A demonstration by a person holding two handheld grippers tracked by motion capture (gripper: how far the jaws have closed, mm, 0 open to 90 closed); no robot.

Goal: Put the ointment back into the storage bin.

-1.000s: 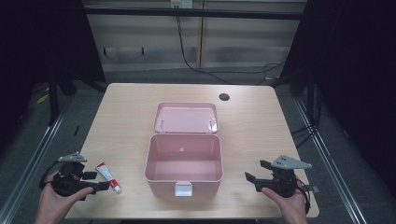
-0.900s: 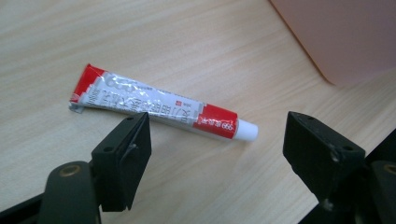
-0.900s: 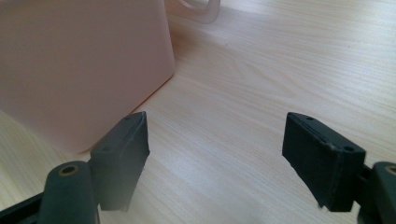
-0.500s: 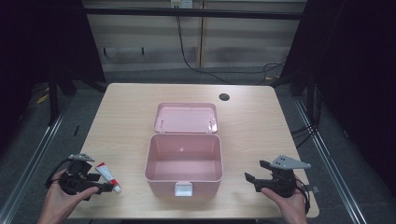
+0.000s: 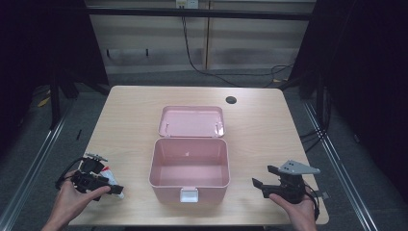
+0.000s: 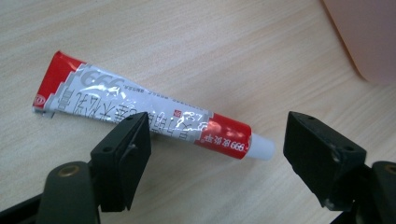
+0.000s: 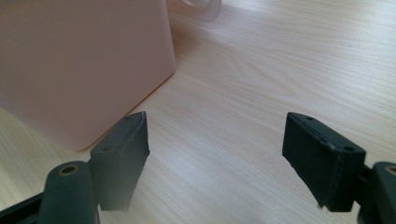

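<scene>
A red-and-silver ointment tube [image 6: 144, 116] lies flat on the light wood desk [image 5: 130, 120], left of the open pink storage box [image 5: 188, 166]. The left gripper [image 6: 217, 140] has its jaws spread wide and holds nothing; the tube's white cap [image 6: 261, 148] lies between them, while the crimped body runs past the left jaw, apparently beneath it, though contact cannot be confirmed. The right gripper [image 7: 215, 140], jaws likewise wide apart and empty, sits over bare desk just beside the box's right wall.
</scene>
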